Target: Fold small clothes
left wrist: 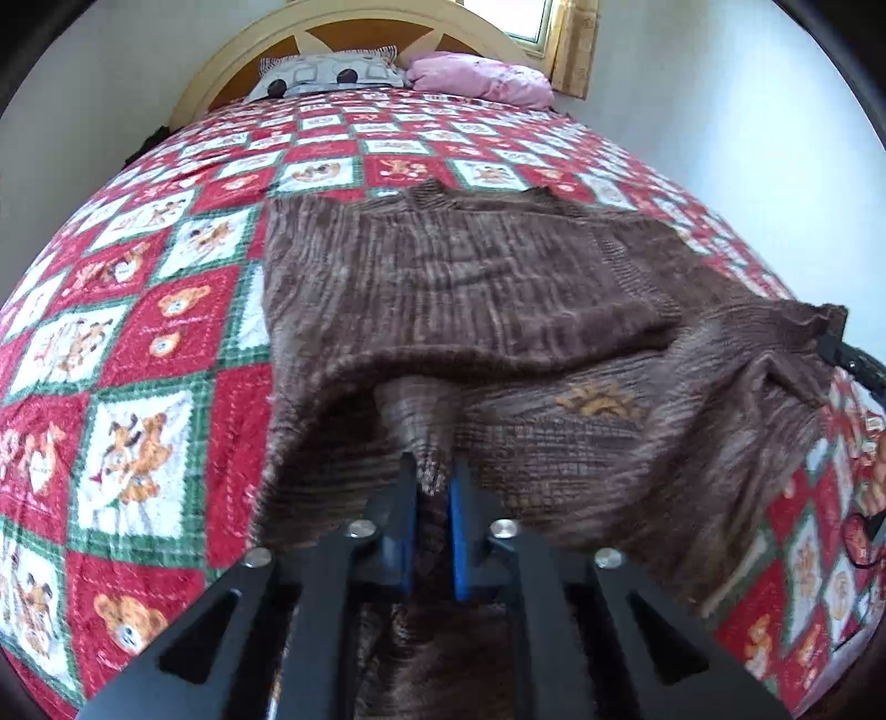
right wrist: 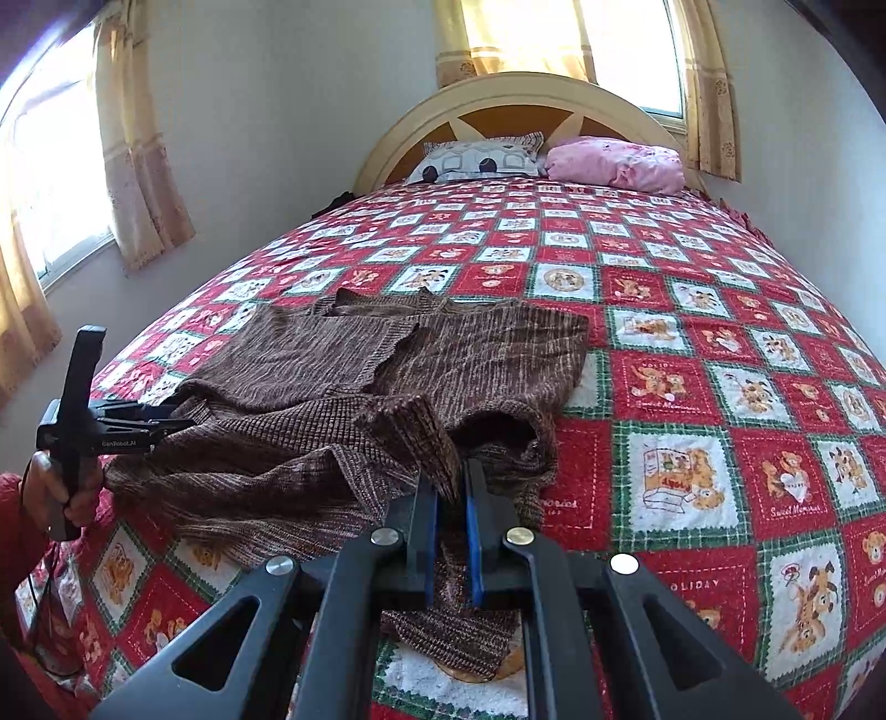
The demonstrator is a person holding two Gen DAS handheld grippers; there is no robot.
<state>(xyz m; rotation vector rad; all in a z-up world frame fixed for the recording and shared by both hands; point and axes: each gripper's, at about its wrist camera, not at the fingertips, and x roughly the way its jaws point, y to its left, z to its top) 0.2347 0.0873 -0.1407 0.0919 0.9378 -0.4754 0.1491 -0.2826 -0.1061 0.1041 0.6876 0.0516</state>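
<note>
One brown sweater [right wrist: 387,365] lies on the quilt [right wrist: 692,343] of the bed, its near edge lifted. The left gripper [left wrist: 434,476] and right gripper [right wrist: 451,487] each clamp a fold of it. Two pillows [right wrist: 482,158] sit at the headboard [right wrist: 515,94].

Sunlit curtained windows [right wrist: 576,39] flank pale walls [right wrist: 266,138] behind a cream arched headboard [right wrist: 515,97].

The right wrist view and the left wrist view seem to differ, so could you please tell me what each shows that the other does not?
Only the right wrist view shows the curtains, the left hand-held gripper pinching the sweater's edge, and the hand that holds it.

Only the left wrist view shows the tan motif on the brown sweater.

Both show the sweater, each hand-held gripper shut on it, the quilt, the headboard and the pink pillow.
</note>
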